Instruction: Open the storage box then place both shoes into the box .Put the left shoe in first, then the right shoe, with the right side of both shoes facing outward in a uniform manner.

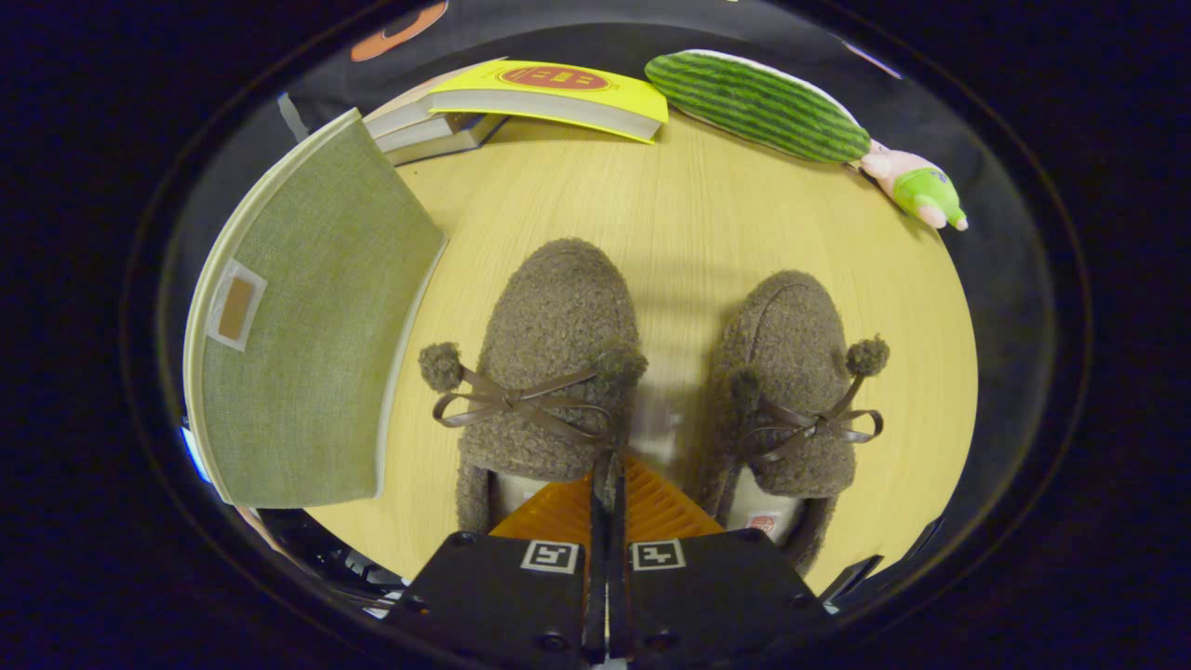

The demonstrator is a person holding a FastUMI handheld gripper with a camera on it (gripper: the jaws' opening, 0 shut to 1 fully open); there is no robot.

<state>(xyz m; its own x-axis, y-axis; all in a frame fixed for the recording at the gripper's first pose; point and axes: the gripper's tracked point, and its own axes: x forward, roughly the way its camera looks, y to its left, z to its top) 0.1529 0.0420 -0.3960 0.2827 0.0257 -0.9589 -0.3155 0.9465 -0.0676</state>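
Note:
Two brown fuzzy slippers with bows and pom-poms stand side by side on the round wooden table (707,214), toes pointing away from me. My gripper (608,484) is shut, and its orange fingers (656,507) pinch the inner side wall of the left shoe (554,354) near its opening. The right shoe (791,372) sits just to the right of the fingers, untouched. The storage box (307,326), covered in grey-green fabric with a small label window, stands to the left of the left shoe. I see one broad fabric face of it and cannot tell whether it is open.
Beyond the shoes, at the table's far edge, lie a stack of books with a yellow one (558,93) on top, a watermelon-striped plush (758,102) and a small pink and green toy (916,186). Bare wood lies between the shoes and these things.

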